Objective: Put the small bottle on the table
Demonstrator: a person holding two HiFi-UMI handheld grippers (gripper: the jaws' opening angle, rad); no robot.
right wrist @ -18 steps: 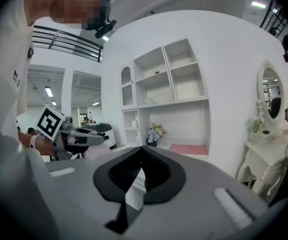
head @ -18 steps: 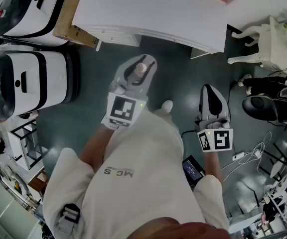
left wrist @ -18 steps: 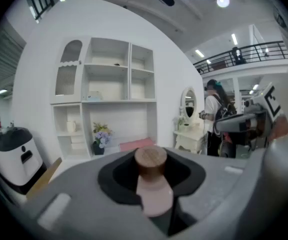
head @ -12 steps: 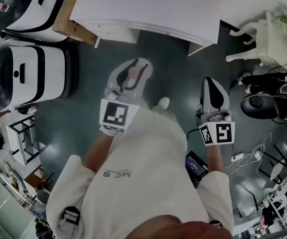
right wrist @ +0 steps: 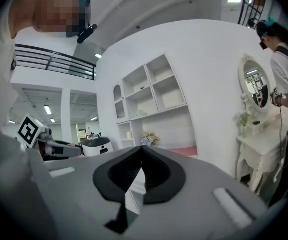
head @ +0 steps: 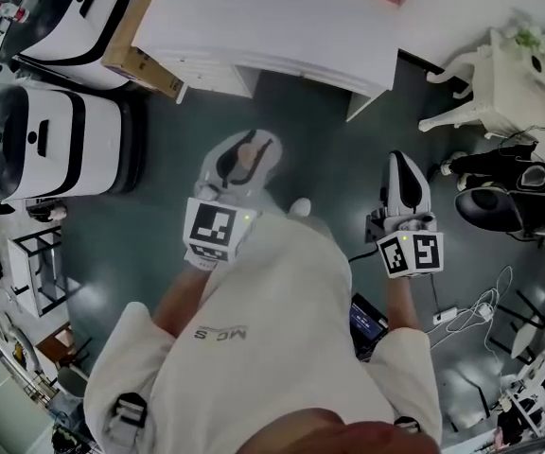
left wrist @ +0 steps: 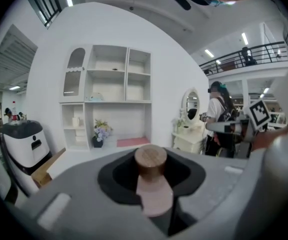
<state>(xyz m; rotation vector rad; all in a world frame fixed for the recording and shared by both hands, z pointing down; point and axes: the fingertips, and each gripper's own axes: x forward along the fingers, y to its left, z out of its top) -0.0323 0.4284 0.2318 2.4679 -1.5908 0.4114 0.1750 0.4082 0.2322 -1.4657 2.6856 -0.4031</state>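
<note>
My left gripper [head: 250,144] is shut on the small bottle [head: 246,151], a pale pink one with a round wooden cap. It is held over the dark floor, short of the white table [head: 272,26]. In the left gripper view the bottle [left wrist: 153,194] stands upright between the dark pads, with its cap [left wrist: 151,158] on top and the table [left wrist: 81,158] beyond. My right gripper [head: 401,170] hangs to the right over the floor. The right gripper [right wrist: 136,176] has its pads together, with nothing between them.
Two white machines with black bands [head: 45,140] stand at the left, with a cardboard box [head: 140,55] beside the table. A white dressing table [head: 518,74] and floor cables [head: 485,296] lie at the right. A white shelf unit [left wrist: 109,99] stands behind the table, and another person [left wrist: 219,116] stands to its right.
My left gripper has drifted a little down and left in the head view, still holding the bottle. The table has slid leftward in the picture. The right gripper has hardly moved.
</note>
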